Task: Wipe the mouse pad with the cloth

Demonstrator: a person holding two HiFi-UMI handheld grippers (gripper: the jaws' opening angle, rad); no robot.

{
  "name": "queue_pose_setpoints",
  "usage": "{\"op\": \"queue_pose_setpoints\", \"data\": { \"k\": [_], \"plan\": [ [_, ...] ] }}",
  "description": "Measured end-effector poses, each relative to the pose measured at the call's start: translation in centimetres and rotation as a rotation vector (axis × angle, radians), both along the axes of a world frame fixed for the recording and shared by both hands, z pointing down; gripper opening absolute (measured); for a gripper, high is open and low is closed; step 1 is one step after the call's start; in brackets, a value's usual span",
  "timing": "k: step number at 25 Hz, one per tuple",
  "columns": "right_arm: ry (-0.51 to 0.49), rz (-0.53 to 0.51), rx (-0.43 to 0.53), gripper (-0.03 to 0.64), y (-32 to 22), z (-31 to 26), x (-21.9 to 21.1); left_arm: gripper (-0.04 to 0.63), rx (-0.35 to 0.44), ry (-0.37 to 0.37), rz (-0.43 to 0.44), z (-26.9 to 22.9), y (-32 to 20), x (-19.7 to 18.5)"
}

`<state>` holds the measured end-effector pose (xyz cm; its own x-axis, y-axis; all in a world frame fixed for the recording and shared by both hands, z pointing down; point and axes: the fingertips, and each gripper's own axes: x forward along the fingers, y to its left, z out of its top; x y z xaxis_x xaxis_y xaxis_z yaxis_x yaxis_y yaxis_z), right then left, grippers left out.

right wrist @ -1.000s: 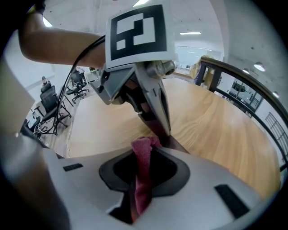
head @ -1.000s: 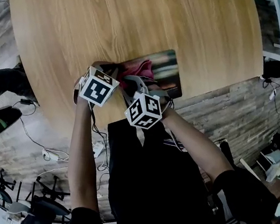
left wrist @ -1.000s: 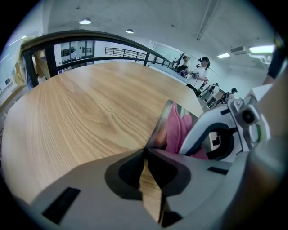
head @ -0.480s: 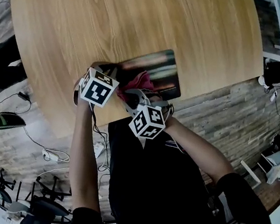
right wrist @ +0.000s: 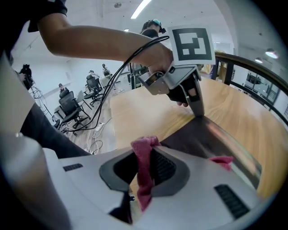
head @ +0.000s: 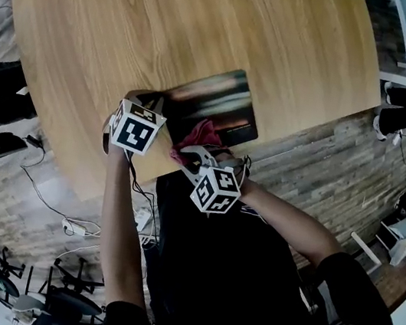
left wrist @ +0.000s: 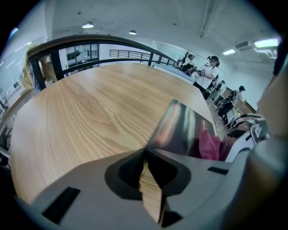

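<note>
The dark glossy mouse pad (head: pixel 218 100) lies near the front edge of the round wooden table (head: pixel 158 18). My left gripper (head: pixel 154 101) is shut, its tips standing on the pad's near-left corner (left wrist: pixel 155 141). In the right gripper view the left gripper (right wrist: pixel 198 113) points straight down at that corner. My right gripper (head: pixel 191 153) is shut on the pink cloth (head: pixel 203 133), which rests at the pad's near edge. A fold of the cloth (right wrist: pixel 143 166) hangs between the right jaws, and another bit (right wrist: pixel 221 160) shows on the pad (right wrist: pixel 211 134). The left gripper view has the cloth (left wrist: pixel 208 144) at the right.
The table's front edge (head: pixel 130 176) runs just under both grippers. Below it lie a stone-tiled floor with cables (head: pixel 71 224) and office chairs (right wrist: pixel 69 105). People stand in the distance (left wrist: pixel 209 74). Bare wood stretches beyond the pad.
My right gripper has pulled the pink cloth across the pad toward the table's near edge and the person. The left gripper has stayed on the pad's corner.
</note>
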<state>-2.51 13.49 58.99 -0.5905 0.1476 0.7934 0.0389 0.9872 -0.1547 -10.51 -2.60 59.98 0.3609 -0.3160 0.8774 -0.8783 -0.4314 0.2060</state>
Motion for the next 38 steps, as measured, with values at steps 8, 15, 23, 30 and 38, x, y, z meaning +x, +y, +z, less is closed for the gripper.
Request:
{"op": "queue_pose_setpoints", "data": {
  "k": [8,15,23,30,38],
  "plan": [
    [0.01,-0.04,-0.019,0.071,1.8,0.1,1.3,0.046,0.002,-0.002,-0.001,0.1,0.0,0.1],
    [0.045,-0.115,-0.067,0.071,3.6,0.5,2.5,0.046,0.013,-0.003,-0.018,0.3,0.1,0.0],
    [-0.101,0.117,-0.227,0.071,0.6,-3.8,2.8,0.046,0.02,0.002,-0.029,0.1,0.1,0.1],
    [-0.325,0.587,-0.176,0.071,-12.4,-10.9,4.8,0.046,0.03,0.007,-0.037,0.2,0.0,0.1],
    [-0.189,0.825,0.164,0.071,-23.7,-9.5,8.5,0.046,0.027,0.012,-0.04,0.3,0.0,0.0]
  ]
}}
